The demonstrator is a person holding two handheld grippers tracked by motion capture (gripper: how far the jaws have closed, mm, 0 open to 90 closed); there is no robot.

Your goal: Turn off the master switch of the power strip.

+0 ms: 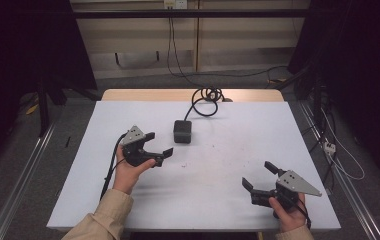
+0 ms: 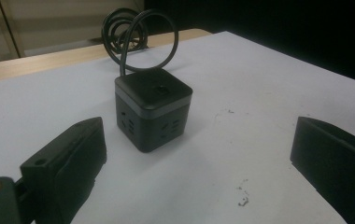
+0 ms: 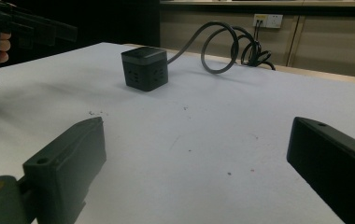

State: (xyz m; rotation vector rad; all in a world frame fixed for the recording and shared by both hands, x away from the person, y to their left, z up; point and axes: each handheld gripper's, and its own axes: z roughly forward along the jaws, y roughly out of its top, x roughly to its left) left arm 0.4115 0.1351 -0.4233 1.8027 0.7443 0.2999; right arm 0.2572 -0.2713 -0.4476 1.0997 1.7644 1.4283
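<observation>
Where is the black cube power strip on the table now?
In the high view the cube power strip stands on the white table, slightly left of centre toward the far edge, nearest the open left claw.

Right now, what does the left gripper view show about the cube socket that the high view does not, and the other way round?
The left gripper view alone shows the socket holes on the side faces of the cube power strip and a round button on its top. The high view alone shows both hands, the left gripper near the cube and the right gripper far off at the table's near right, both with jaws open. Both show the cube upright on the white table with its coiled black cable trailing to the far edge.
</observation>
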